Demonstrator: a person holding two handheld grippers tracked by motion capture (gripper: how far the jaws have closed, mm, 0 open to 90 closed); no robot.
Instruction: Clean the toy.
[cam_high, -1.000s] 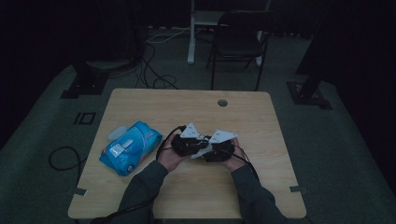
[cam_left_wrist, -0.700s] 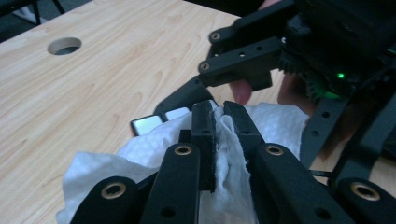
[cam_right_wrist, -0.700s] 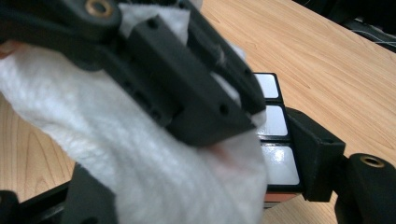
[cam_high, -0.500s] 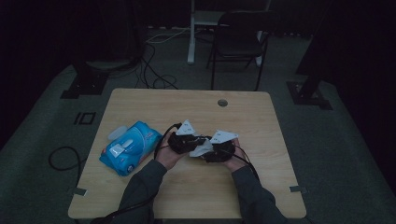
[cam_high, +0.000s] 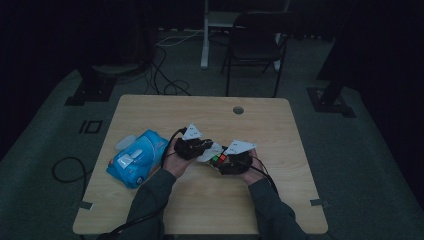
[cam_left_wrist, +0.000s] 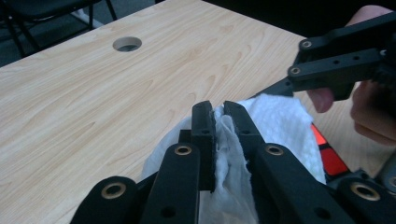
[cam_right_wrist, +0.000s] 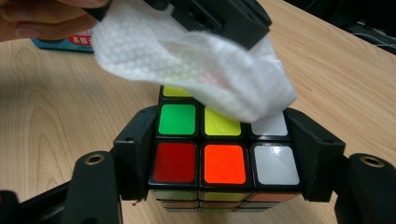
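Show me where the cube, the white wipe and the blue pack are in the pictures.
cube (cam_right_wrist: 224, 163): right gripper view, orange tile on its top face.
wipe (cam_right_wrist: 196, 56): right gripper view, middle of the cloth.
blue pack (cam_high: 145, 150): high view, its upper blue part.

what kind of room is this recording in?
Probably a lab or studio set up for recording, not a home. A bare wooden table with a cable hole stands on grey carpet, black stand bases flank it, loose cables trail across the floor, and an office chair sits behind in the dark surround.
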